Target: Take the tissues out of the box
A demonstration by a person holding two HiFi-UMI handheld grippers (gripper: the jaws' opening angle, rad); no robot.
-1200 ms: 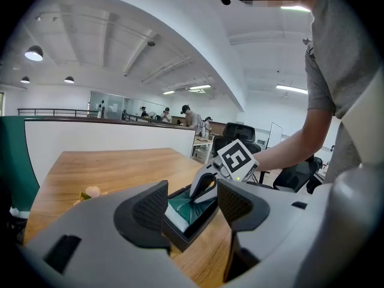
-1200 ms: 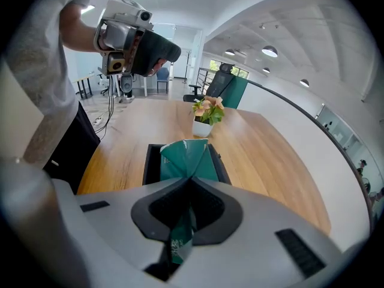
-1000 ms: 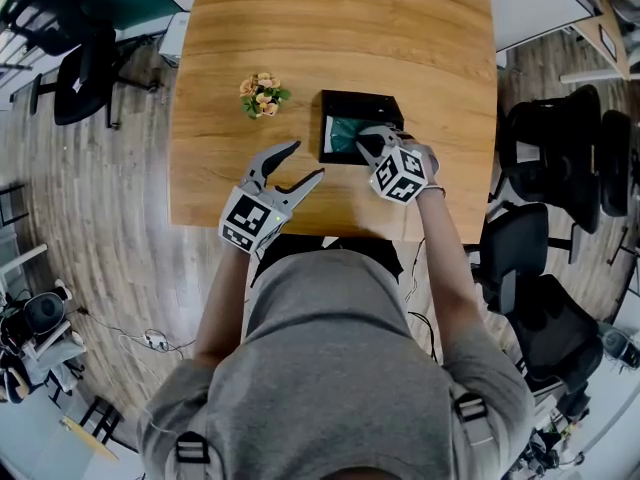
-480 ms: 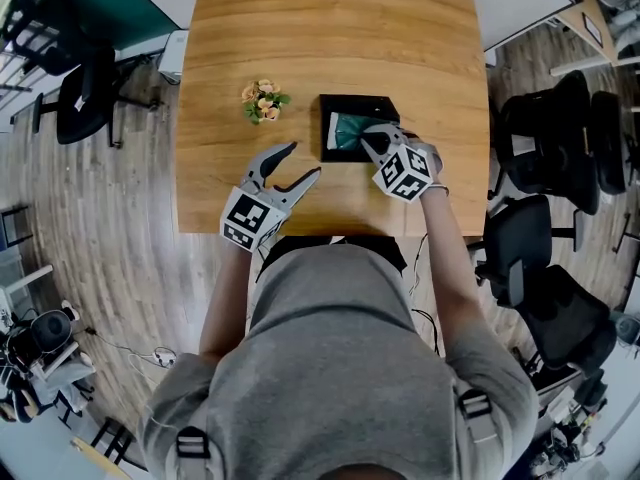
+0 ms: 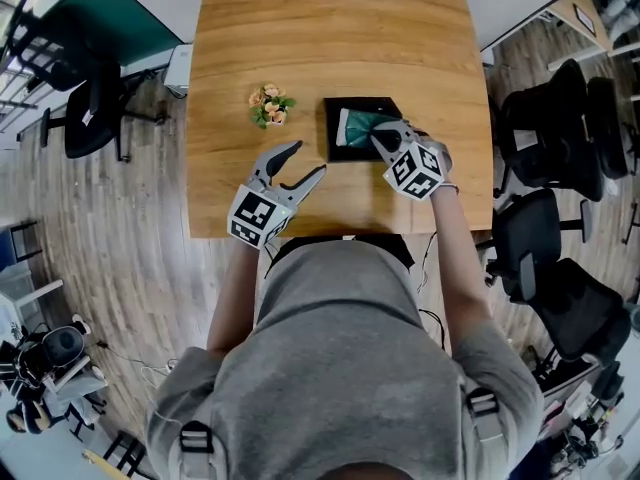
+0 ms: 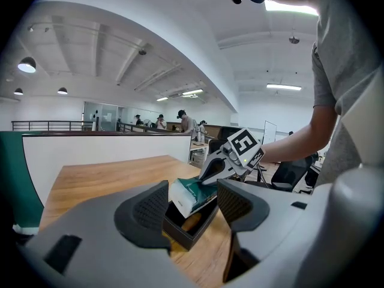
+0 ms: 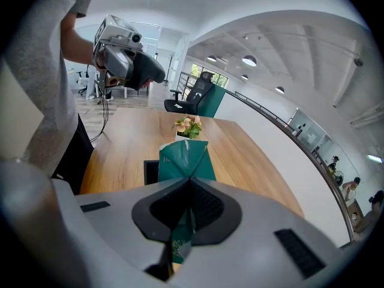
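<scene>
Wooden table [image 5: 330, 38] in an open office, seen from above, with a person standing at its near edge. A black open-topped box [image 5: 333, 152] is placed near the middle of the table, and a small bunch of flowers [image 5: 270, 105] stands just beside it on the left. A green pack of tissues [image 5: 356, 123] is held by the right gripper [image 5: 380, 136], whose jaws are closed flat on a fold of the wrapper at the pack's upper end. In the right gripper view the wrapper is seen pinched between the pads. The pack is tilted, its gripped end highest and its white lower end at about the level of the box's rim, over the opening. The left gripper [image 5: 306, 162] is held above the table in front of the box and apart from it. Its jaws are spread wide with nothing between the pads; box and pack are only seen beyond them.

Progress is judged as roughly halfway: the pack is gripped and mostly raised, but it is not yet clear of the opening. The pack is yet to be lifted free and set on the bare table. Whether more tissues lie in the box cannot be told.
</scene>
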